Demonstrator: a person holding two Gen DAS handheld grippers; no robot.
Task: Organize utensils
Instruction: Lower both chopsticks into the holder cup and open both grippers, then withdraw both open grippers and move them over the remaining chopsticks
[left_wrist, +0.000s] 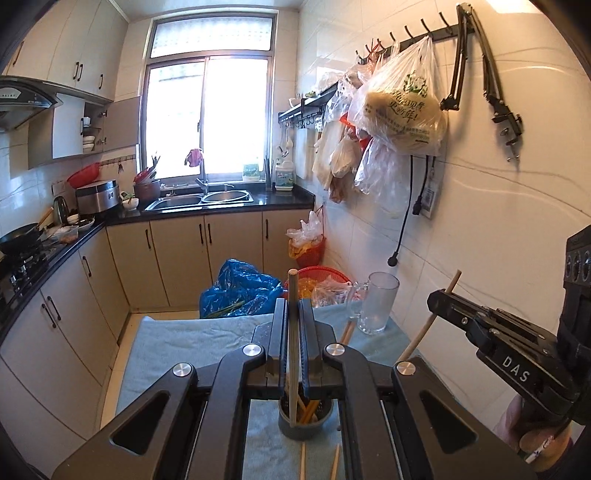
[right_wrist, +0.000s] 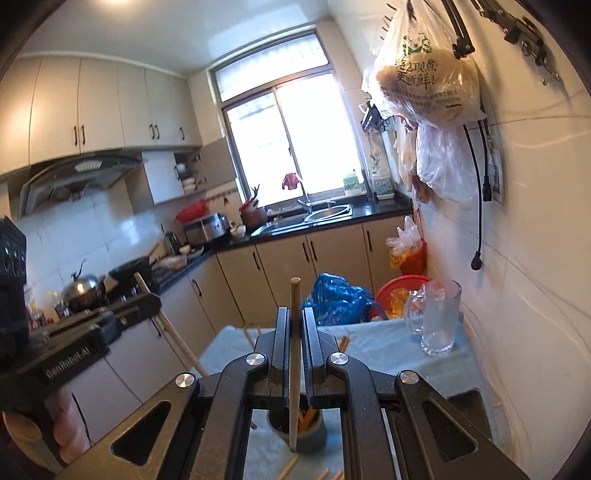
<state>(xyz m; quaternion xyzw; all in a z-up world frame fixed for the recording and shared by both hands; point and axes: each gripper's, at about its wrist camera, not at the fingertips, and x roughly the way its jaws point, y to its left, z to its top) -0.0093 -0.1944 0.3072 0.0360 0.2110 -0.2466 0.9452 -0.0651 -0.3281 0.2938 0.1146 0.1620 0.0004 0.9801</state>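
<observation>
Chopsticks, one clamped upright in each gripper, left and right, above the grey cup at lower centre. Both tips entering together might collide, likely tipping the cup.

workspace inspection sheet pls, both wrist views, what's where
surface: light blue towel covering the table.
job's things: grey holder with chopsticks in it; loose chopsticks on the towel.
clutter: empty glass mug near the wall.
grippers: left gripper and right gripper each shut on a chopstick above the holder.
cables: black power cord hanging on the wall.
surroundings: sink, window, hanging plastic bags.
</observation>
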